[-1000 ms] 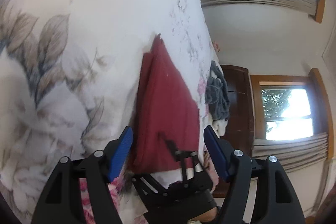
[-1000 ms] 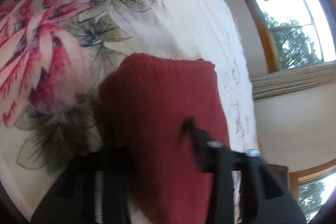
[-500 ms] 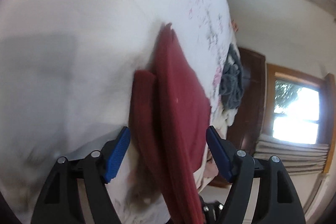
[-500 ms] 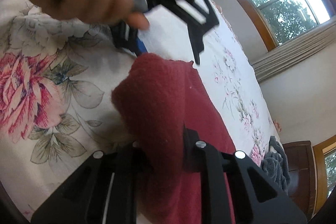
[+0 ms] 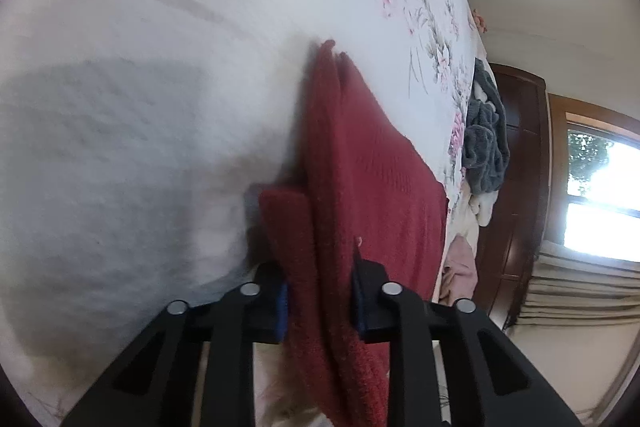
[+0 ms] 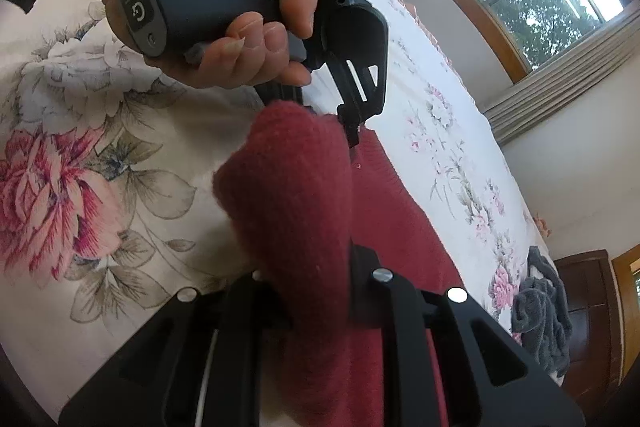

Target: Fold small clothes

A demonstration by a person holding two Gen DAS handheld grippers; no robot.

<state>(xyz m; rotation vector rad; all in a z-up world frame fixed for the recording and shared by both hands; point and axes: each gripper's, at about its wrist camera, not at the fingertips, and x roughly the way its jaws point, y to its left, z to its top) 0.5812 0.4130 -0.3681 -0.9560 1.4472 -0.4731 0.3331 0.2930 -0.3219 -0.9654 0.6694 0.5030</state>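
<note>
Both tongs are pinching the red knit garment (image 5: 360, 167) by its near edge: left tongs (image 5: 320, 301), right tongs (image 6: 316, 291), lifting it off the bed (image 5: 160, 27) for folding over.

My left wrist camera sits low and close over the bed (image 5: 160, 107), looking along the red knit (image 5: 372, 179) toward a window at 3 o'clock. My right wrist camera, equally close, faces my left gripper (image 6: 352, 123) at 12 o'clock; both share the knit and grey clothes pile (image 6: 540, 307).
</note>
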